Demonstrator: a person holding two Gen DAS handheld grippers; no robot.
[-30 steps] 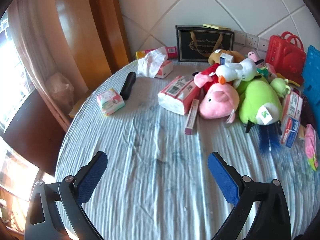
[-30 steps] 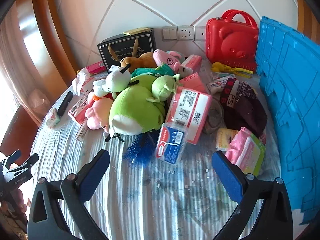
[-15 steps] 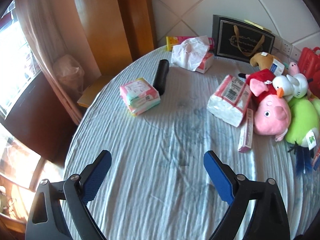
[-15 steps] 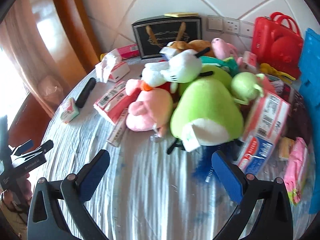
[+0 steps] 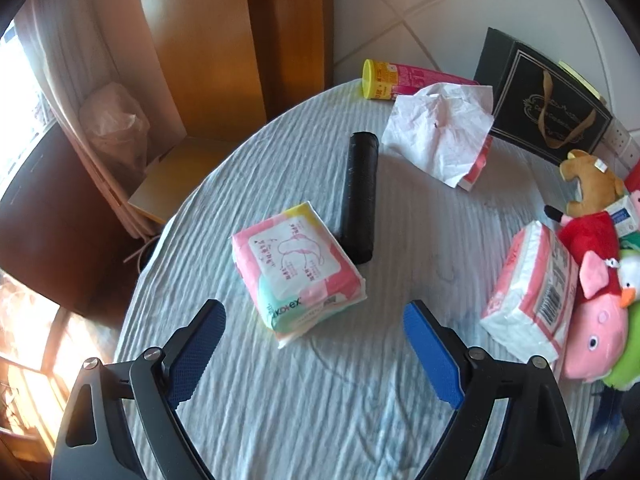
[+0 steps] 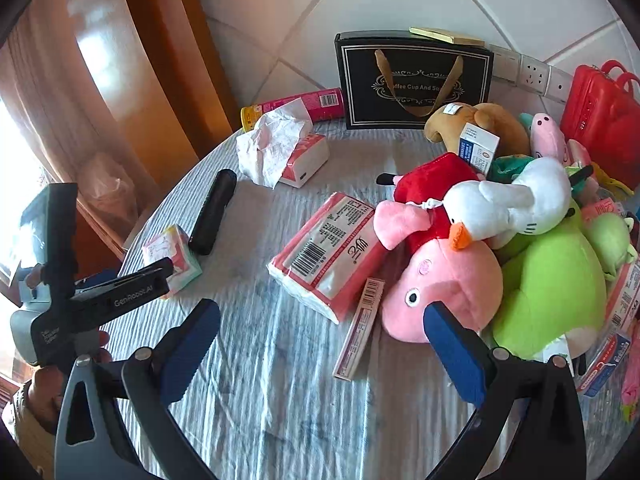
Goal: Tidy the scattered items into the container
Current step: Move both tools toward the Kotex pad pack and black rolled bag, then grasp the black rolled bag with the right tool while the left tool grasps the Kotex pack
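Note:
My left gripper [image 5: 314, 328] is open and empty, just short of a pink and green Kotex pack [image 5: 296, 266] on the striped tablecloth; the pack lies between the lines of its fingers. The pack also shows in the right wrist view [image 6: 172, 258], with the left gripper's body [image 6: 80, 296] beside it. My right gripper [image 6: 320, 334] is open and empty above the cloth, near a red tissue pack [image 6: 326, 252], a slim pink box [image 6: 360, 334] and a pink pig plush [image 6: 440, 288].
A black roll [image 5: 359, 196] lies behind the Kotex pack. A tissue box with loose tissue [image 5: 440, 136], a pink tube [image 5: 408, 80] and a black gift bag [image 6: 412, 80] stand further back. Plush toys [image 6: 548, 276] pile up at right by a red case [image 6: 600, 116]. The table edge [image 5: 160, 240] curves at left.
Both grippers have swung left. The left one has closed in on the Kotex pack, which now looms large. The right view has lost the blue container and now centres on the tissue pack.

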